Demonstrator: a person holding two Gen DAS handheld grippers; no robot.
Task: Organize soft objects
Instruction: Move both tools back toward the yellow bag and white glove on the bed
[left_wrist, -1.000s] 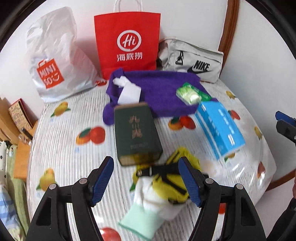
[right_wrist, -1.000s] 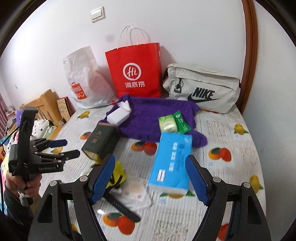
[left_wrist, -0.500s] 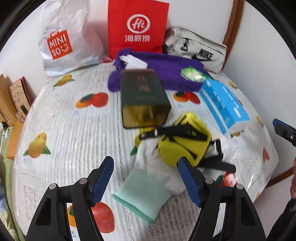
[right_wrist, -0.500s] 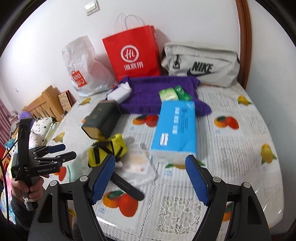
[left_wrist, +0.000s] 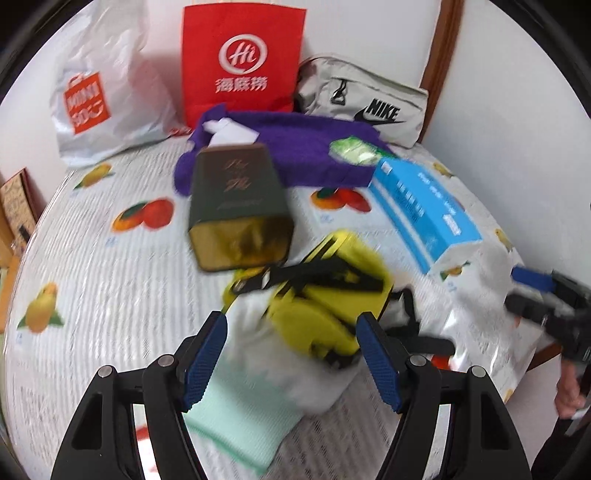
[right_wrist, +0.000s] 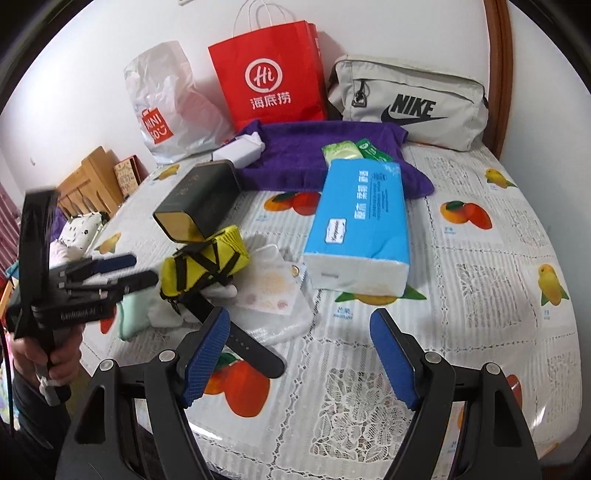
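A yellow pouch with black straps lies on a white and mint cloth near the table's front. My left gripper hangs open just above them, its fingers to either side and nothing pressed between the pads. In the right wrist view the left gripper is beside the yellow pouch. My right gripper stands open over the tablecloth, short of a blue tissue pack and a clear plastic pouch. A purple towel lies at the back with small tissue packs on it.
A dark green tin lies behind the yellow pouch. Against the wall stand a red paper bag, a white plastic bag and a grey Nike bag. A black strap runs past my right gripper. Wooden furniture stands left of the table.
Both grippers have come down closer to the table. The yellow pouch and white cloth now sit between the left fingers in view; the blue pack looks nearer to the right gripper. Jaws unchanged.
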